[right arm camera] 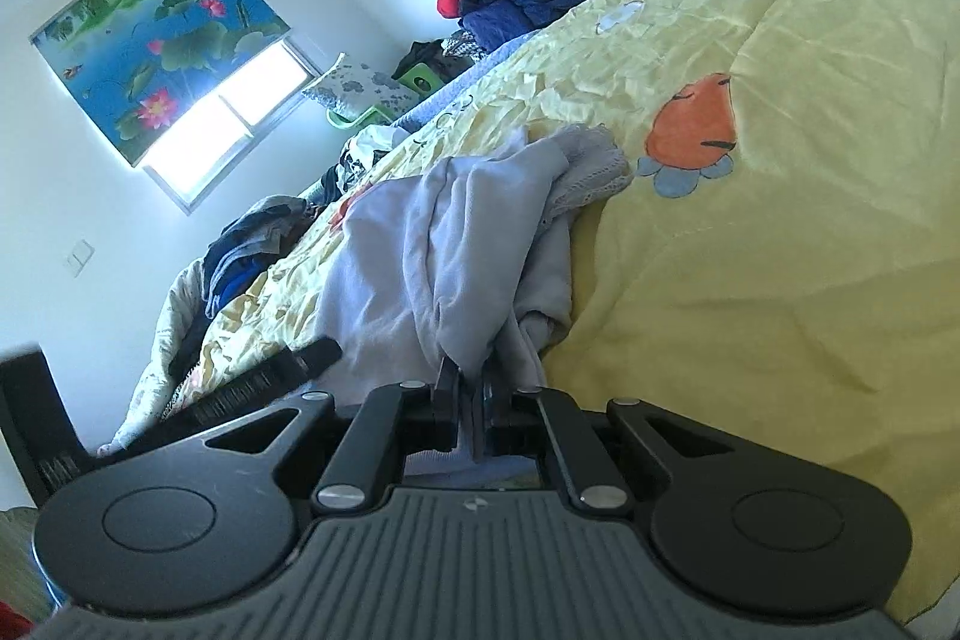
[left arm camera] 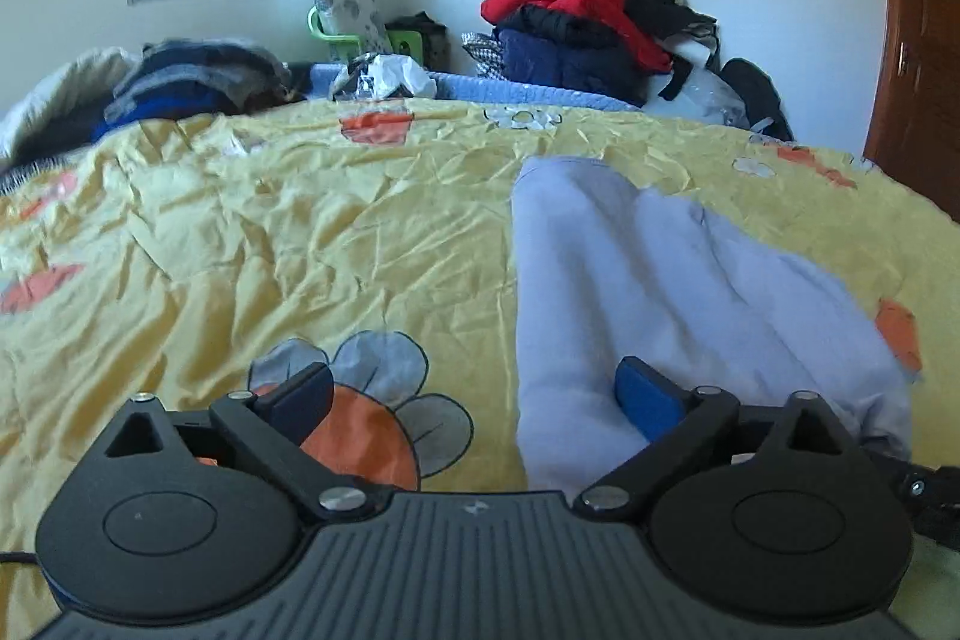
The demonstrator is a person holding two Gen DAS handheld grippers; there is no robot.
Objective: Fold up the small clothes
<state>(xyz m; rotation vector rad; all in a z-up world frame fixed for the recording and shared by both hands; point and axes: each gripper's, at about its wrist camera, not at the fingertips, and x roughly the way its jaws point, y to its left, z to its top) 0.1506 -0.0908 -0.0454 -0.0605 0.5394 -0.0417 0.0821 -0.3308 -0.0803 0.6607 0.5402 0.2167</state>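
On the bedspread [left arm camera: 360, 232], right gripper [right arm camera: 471, 388] pinching garment [right arm camera: 456, 244] edge

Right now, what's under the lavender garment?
The lavender garment lies on the yellow quilt; only quilt shows around it. Anything beneath is covered. The right claw pinches its near edge.

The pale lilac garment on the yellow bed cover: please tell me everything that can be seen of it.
The pale lilac garment of soft, fleecy-looking cloth lies crumpled in long folds on the yellow cartoon-print bed cover. Knitted trim shows at its far end in the right wrist view. The right tool is shut on one bunched edge. The left tool stands open, one blue pad over the cloth.
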